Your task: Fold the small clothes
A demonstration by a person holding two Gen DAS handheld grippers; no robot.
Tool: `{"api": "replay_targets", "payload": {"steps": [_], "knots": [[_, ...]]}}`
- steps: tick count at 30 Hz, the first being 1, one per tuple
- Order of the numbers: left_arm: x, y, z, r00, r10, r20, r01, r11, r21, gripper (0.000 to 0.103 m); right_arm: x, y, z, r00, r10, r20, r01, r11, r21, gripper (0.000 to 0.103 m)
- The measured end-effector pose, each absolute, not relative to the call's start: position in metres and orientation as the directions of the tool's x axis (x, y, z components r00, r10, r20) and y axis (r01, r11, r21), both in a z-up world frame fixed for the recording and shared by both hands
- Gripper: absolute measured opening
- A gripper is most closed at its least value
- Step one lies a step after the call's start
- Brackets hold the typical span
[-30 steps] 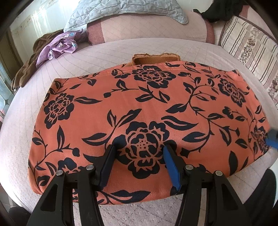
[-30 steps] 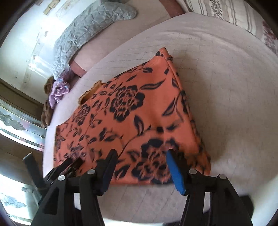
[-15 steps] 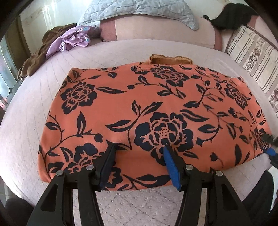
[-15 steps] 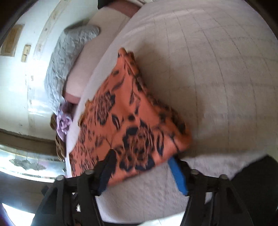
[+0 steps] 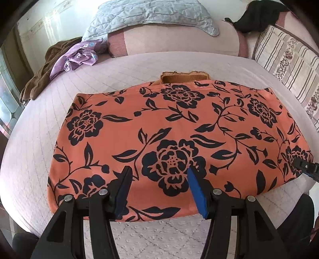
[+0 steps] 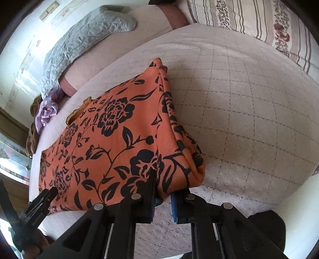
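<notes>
An orange garment with black flowers [image 5: 179, 127] lies folded flat on the bed. It also shows in the right wrist view [image 6: 119, 135]. My left gripper [image 5: 159, 187] is open, its fingers hovering over the garment's near edge. My right gripper [image 6: 162, 191] is shut on the garment's near right corner, the folded layers pinched between its fingers. Its tip shows at the right edge of the left wrist view [image 5: 305, 165]. A ribbed tan waistband [image 5: 185, 76] sticks out at the far edge.
The pale quilted bed cover [image 6: 249, 99] spreads to the right. A grey quilted pillow [image 5: 151, 14], a pink bolster [image 5: 179, 41], a striped cushion [image 5: 289, 61], a purple cloth [image 5: 77, 57] and a brown garment [image 5: 41, 77] lie at the back.
My right gripper has closed on the garment's right corner; it was open before. My left gripper has drifted slightly and stays open.
</notes>
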State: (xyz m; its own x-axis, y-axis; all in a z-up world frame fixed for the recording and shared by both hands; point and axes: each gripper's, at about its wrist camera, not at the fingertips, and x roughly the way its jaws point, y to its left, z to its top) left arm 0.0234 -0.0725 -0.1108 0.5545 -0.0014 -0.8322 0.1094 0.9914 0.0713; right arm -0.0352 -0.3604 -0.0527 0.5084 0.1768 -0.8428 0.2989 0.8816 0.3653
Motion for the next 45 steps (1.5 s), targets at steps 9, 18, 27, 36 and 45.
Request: {"api": "replay_targets", "payload": {"steps": [9,18,27,36,45], "knots": [[0.02,-0.06,-0.12,0.531,0.004,-0.847,0.093,0.994,0.062,0.058,-0.037,-0.357,-0.055,0.508,0.167,-0.845,0.284,0.893,0.348,0.015],[0.019,-0.061,-0.125,0.533,0.014,-0.846,0.099,0.992,0.078,0.058,-0.035,-0.353,-0.056,0.503,0.147,-0.852,0.282,0.903,0.323,0.015],[0.016,-0.066,-0.117,0.55,0.029,-0.835,0.095,0.991,0.097,0.058,-0.032,-0.353,-0.057,0.502,0.141,-0.853,0.265,0.914,0.307,0.017],[0.023,-0.098,-0.127,0.541,-0.036,-0.84,0.185,0.98,0.077,0.059,-0.052,-0.391,-0.054,0.485,0.241,-0.84,0.274,0.871,0.408,0.064],[0.024,-0.099,-0.132,0.558,-0.033,-0.829,0.199,0.975,0.095,0.061,0.052,-0.431,-0.025,0.54,0.433,-0.722,0.138,0.8,0.584,0.064]]}}
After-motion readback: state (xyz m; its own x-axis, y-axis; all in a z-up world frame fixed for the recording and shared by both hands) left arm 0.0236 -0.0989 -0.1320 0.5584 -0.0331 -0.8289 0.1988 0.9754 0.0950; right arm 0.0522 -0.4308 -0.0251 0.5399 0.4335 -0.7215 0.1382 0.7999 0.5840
